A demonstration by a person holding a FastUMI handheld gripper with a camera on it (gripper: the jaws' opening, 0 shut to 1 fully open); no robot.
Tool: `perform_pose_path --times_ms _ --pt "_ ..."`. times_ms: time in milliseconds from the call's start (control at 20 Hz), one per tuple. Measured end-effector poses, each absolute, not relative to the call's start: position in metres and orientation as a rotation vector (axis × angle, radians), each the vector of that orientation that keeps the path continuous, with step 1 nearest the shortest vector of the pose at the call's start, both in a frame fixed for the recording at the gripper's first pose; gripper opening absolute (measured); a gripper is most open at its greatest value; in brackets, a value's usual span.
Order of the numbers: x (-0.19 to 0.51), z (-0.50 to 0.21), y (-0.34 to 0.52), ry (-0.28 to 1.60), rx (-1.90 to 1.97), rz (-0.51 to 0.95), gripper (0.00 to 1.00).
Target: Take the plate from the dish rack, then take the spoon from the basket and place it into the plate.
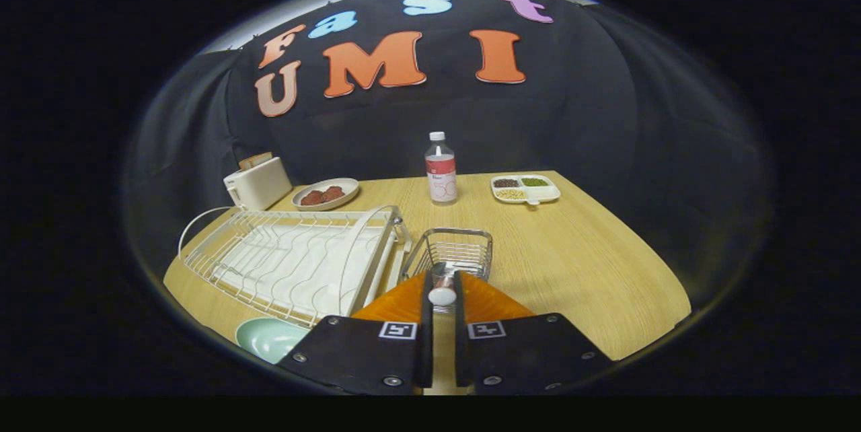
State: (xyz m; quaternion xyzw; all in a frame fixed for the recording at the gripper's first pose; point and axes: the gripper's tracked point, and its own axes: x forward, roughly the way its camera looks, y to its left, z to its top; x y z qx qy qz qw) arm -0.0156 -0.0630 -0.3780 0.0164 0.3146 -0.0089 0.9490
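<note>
My gripper [442,278] is shut on the spoon [442,296]. Its white rounded end shows between the two fingers, which stand only a narrow gap apart. The rest of the spoon is hidden by the fingers. Just beyond the fingertips stands the small wire basket [452,252], and the spoon sits at its near rim. The pale green plate [268,338] lies flat on the table, left of my fingers and in front of the white wire dish rack [289,260]. The rack holds no dishes.
At the back left stand a white toaster [257,183] and a plate with red food [326,194]. A clear bottle [440,169] stands beyond the basket, with a divided snack tray [525,189] to its right. Bare wooden table [578,264] stretches to the right.
</note>
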Motion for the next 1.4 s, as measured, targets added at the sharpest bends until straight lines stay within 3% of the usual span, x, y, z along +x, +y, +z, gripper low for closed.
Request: perform_pose_path --times_ms 800,1400 --pt "-0.039 -0.307 -0.069 0.596 0.066 0.018 0.11" --pt "-0.096 -0.244 -0.028 0.554 0.067 0.25 0.11"
